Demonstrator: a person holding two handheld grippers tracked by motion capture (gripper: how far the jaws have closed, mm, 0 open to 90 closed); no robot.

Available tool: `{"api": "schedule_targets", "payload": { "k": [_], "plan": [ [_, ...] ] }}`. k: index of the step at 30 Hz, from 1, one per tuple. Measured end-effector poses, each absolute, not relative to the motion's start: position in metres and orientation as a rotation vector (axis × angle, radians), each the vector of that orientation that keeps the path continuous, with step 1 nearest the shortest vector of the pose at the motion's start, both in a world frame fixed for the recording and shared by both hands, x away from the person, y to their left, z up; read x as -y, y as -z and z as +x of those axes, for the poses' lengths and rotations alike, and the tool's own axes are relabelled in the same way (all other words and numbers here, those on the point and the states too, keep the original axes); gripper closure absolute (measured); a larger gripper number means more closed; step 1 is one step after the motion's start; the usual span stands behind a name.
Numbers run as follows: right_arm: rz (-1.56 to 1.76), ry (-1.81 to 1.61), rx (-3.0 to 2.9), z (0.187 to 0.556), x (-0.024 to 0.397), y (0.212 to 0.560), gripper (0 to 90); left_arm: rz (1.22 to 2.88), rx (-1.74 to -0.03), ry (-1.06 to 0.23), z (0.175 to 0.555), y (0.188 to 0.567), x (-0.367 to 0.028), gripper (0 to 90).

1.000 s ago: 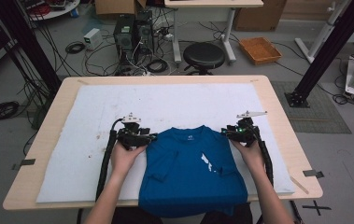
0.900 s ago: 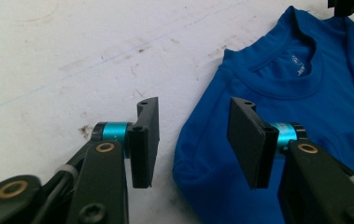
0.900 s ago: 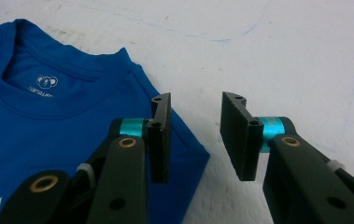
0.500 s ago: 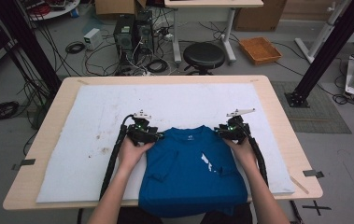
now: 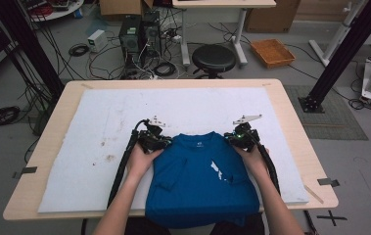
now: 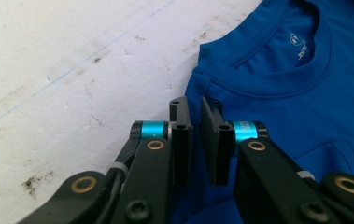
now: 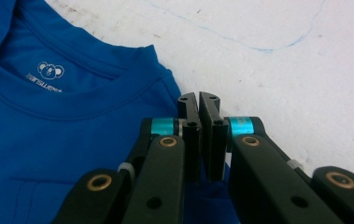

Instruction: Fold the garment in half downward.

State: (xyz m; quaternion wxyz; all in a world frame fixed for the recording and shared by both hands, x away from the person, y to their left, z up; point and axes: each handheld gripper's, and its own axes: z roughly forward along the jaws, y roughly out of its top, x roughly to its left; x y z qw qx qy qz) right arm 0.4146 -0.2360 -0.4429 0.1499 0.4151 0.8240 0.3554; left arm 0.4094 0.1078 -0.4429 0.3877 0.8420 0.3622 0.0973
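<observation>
- The blue shirt (image 5: 200, 181) lies flat on the white mat (image 5: 100, 127) at the near edge of the table (image 5: 290, 112), collar away from us, hem hanging over the edge toward the person.
- Our left gripper (image 5: 159, 142) sits at the shirt's left shoulder. Its jaws have just been closing; in the left gripper view (image 6: 194, 109) they are nearly together on the shoulder seam, with a fold of blue cloth between the pads.
- Our right gripper (image 5: 237, 139) sits at the right shoulder. Its jaws have also just been closing, and in the right gripper view (image 7: 198, 105) they are pressed together on the shoulder edge.
- We judge the step in hand to be pinching both shoulders so the shirt can be lifted or folded.
- To do it well, we want both layers of cloth caught at each shoulder, not the top one alone. The left pinch looks thin, so we should check it before pulling.
- We should move both hands together, at the same height and pace, so the collar (image 6: 282, 65) stays centred and the cloth stays taut between the grips.
- A lopsided pull would likely skew the fold or drag a shoulder free.
</observation>
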Motion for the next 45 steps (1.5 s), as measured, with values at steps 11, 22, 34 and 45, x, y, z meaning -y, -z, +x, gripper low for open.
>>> {"api": "schedule_targets", "payload": {
  "k": [11, 22, 34, 45],
  "plan": [
    [1.217, -1.047, -2.378, 0.424, 0.226, 0.441, 70.5, 2.141, -0.931, -0.257, 0.413, 0.443, -0.102, 66.2],
    [1.149, -1.030, -2.407, 0.423, 0.220, 0.440, 89.5, 2.176, -0.883, -0.288, 0.411, 0.442, -0.100, 86.4],
    [1.168, -1.141, -2.328, 0.452, 0.220, 0.430, 89.9, 2.131, -0.911, -0.317, 0.445, 0.434, -0.115, 86.7],
    [1.174, -1.199, -2.249, 0.471, 0.218, 0.407, 89.9, 2.047, -0.891, -0.378, 0.464, 0.410, -0.125, 88.0]
  ]
}}
